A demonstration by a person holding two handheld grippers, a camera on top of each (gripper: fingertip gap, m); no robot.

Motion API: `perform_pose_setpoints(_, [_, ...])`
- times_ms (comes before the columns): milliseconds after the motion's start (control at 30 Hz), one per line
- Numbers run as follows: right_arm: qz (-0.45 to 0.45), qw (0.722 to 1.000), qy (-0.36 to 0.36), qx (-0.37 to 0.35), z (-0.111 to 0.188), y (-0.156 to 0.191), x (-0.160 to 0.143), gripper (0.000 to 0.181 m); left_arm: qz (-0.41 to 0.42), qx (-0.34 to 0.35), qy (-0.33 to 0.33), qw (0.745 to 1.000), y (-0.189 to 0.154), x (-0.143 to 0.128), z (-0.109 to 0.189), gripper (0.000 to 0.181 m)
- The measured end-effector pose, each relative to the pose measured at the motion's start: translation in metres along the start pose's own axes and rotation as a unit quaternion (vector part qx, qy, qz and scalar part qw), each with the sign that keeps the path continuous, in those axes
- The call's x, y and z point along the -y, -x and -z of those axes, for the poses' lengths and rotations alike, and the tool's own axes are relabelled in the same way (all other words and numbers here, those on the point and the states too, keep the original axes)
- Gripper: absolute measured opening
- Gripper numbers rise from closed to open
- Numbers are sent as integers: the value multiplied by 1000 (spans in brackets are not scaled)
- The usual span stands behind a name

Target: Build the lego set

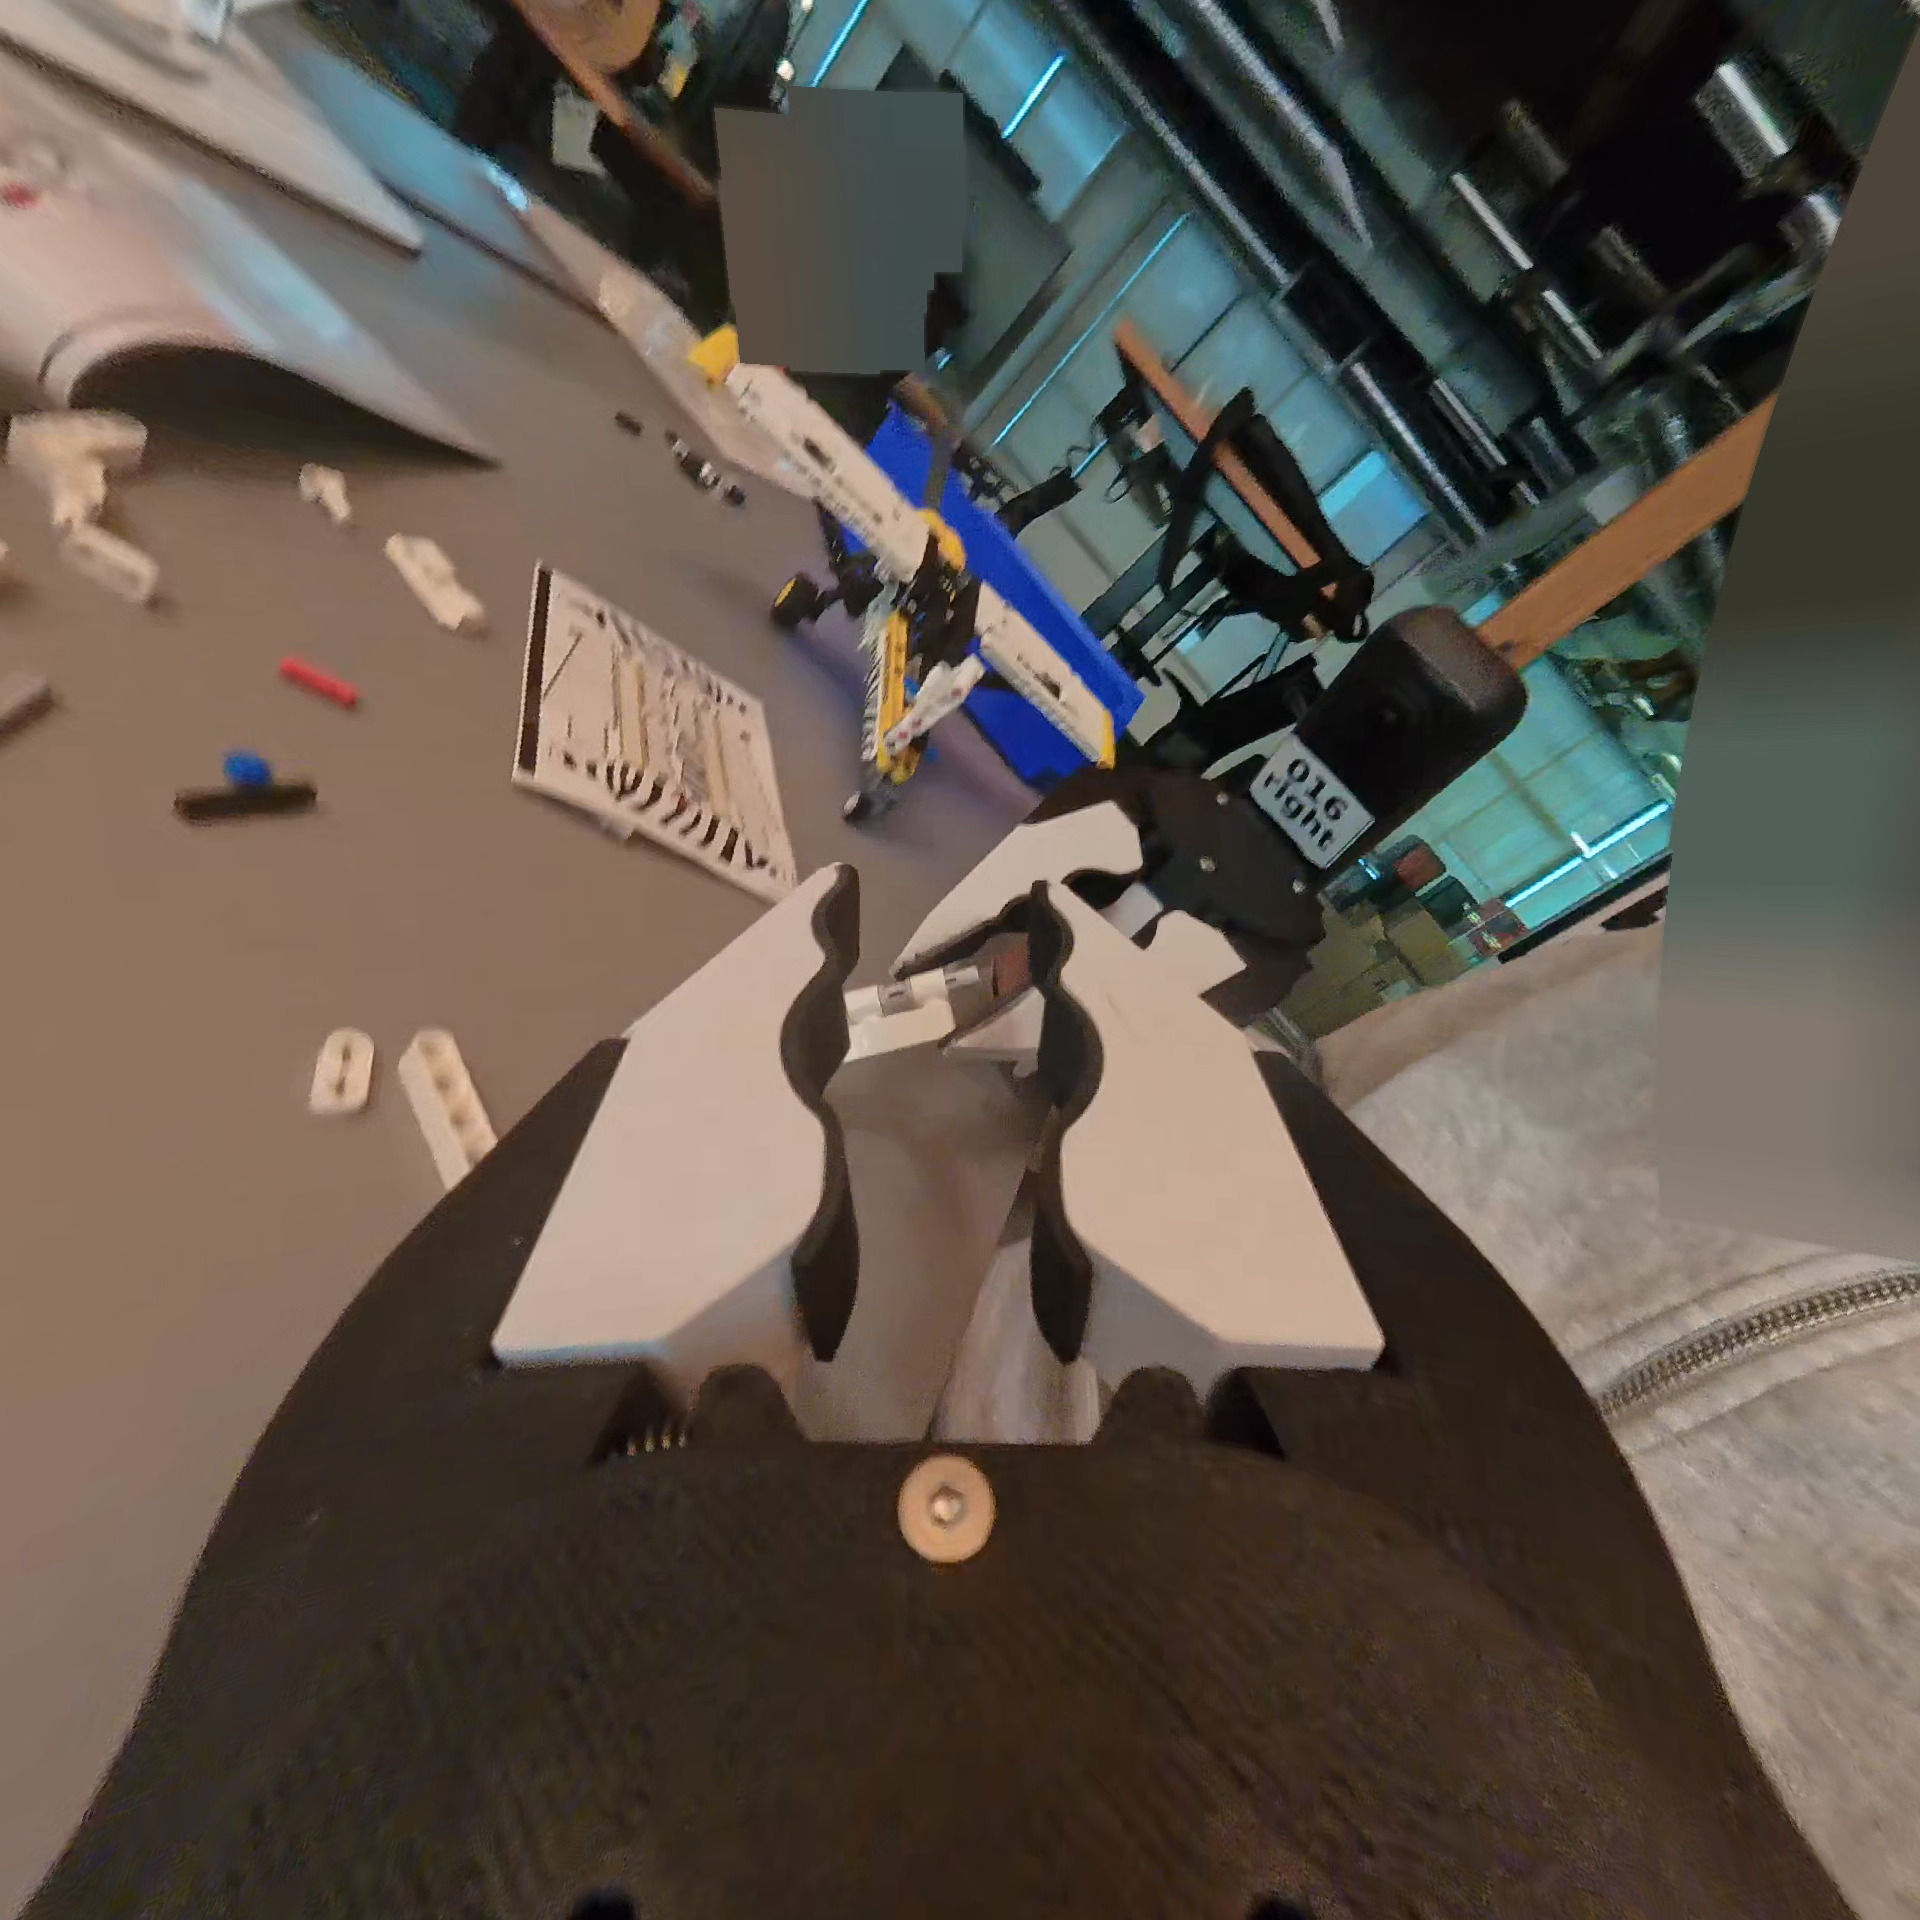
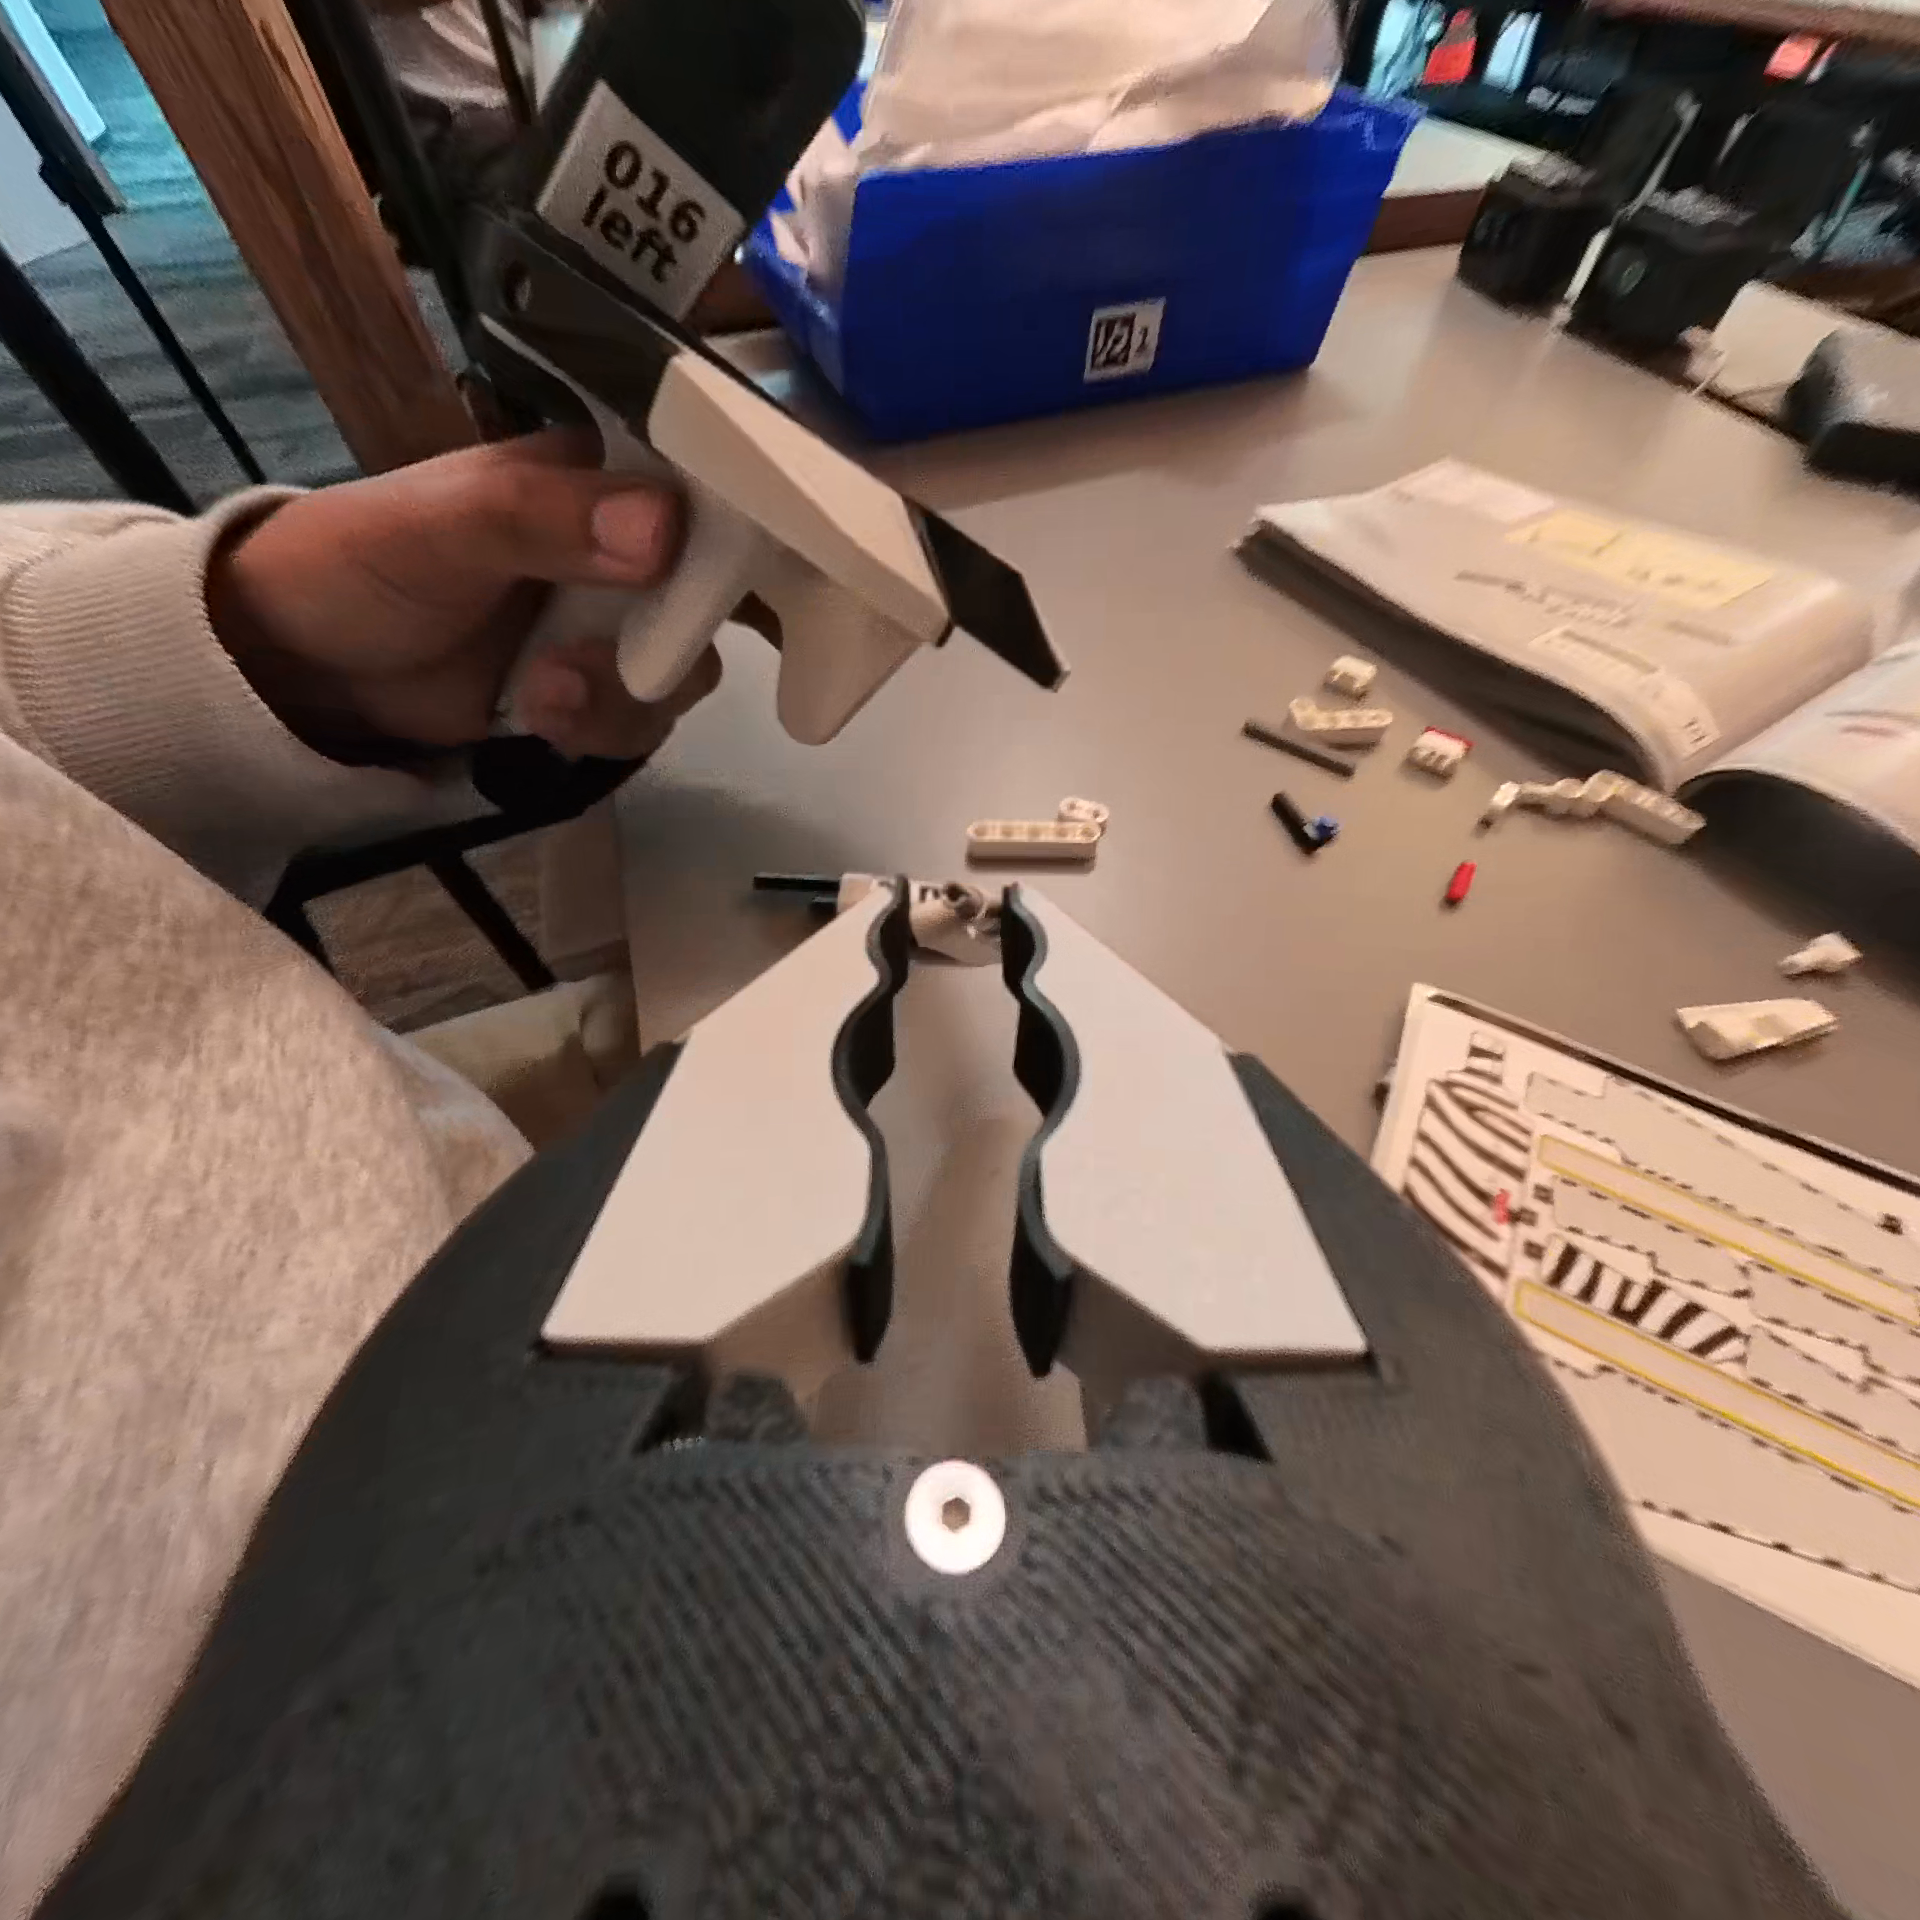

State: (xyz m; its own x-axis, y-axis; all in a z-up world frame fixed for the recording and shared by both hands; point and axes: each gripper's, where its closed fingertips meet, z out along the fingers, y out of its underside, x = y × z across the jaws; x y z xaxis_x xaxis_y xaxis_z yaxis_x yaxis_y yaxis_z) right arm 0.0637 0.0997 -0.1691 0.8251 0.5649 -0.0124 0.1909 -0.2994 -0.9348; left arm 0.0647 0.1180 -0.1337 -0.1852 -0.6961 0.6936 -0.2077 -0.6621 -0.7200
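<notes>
Lego piece pinched in right gripper, left gripper raised, tilted, grip unclear.

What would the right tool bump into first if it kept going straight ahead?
Probably the white beam lying on the gray table, just beyond the small white piece the right tool holds. Depth is hard to judge, so it might pass above it.

The table is showing a smooth matt grey top, the blue bin is gleaming as glossy plastic, the right gripper is showing rough ribbed black plastic, and the sleeve is looking like fuzzy knit cloth.
</notes>
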Motion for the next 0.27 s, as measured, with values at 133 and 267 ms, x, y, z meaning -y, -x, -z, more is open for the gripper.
perform_pose_setpoints(133, [-14,999,-51,-12,7,-13,17,16,-55,-31,-5,998,-4,20,-14,32])
perform_pose_setpoints(267, [-39,995,-89,-7,8,-25,32,16,-116,-73,-10,991,-10,29,-20,32])
